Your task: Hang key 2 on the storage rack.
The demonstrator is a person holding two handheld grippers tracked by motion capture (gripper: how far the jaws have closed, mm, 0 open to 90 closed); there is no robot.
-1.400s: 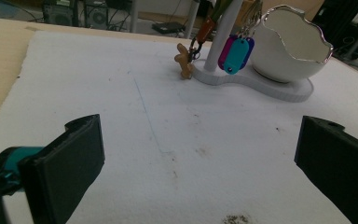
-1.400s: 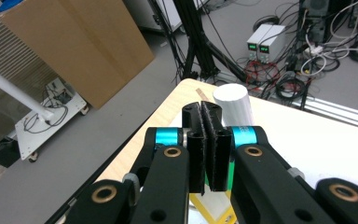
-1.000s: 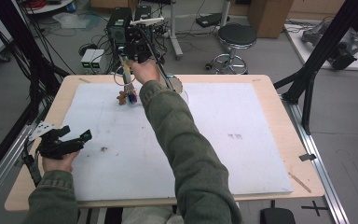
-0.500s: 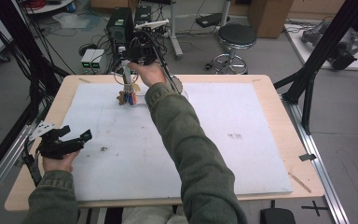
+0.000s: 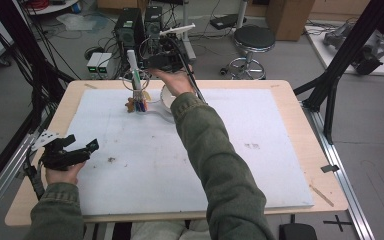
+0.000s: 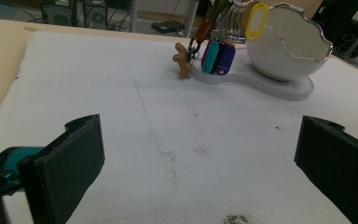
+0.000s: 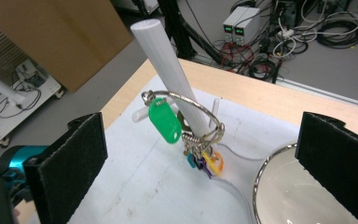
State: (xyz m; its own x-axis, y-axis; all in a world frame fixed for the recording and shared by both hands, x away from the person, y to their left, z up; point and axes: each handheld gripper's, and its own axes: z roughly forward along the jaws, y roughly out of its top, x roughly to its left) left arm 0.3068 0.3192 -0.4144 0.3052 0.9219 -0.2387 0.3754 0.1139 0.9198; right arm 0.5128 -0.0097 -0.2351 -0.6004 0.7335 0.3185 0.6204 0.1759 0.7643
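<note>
A metal key ring (image 7: 182, 108) with a green tag (image 7: 163, 122) and several coloured tags (image 5: 139, 105) hangs around a tilted white post (image 7: 168, 65) at the mat's far edge. The post (image 5: 132, 62) rises from a white stand that also carries a white bowl (image 5: 166, 98). My right gripper (image 5: 149, 62) is just right of the post. Its jaws have just been opening and now stand open, the pads (image 7: 81, 154) touching nothing, with the ring hanging ahead of them. My left gripper (image 5: 82, 144) rests open at the near left, aimed at the tags (image 6: 216, 56) and bowl (image 6: 289, 46).
A white foam mat (image 5: 260, 175) covers most of the wooden table (image 5: 300, 100). A small brown figure charm (image 6: 182, 60) hangs with the tags beside the stand's flat base (image 6: 261, 84). Cables, equipment boxes and a stool (image 5: 252, 40) stand on the floor beyond the far edge.
My right hand has drawn back to the right from the post, and the key ring stays hanging on it. The left hand has not moved.
</note>
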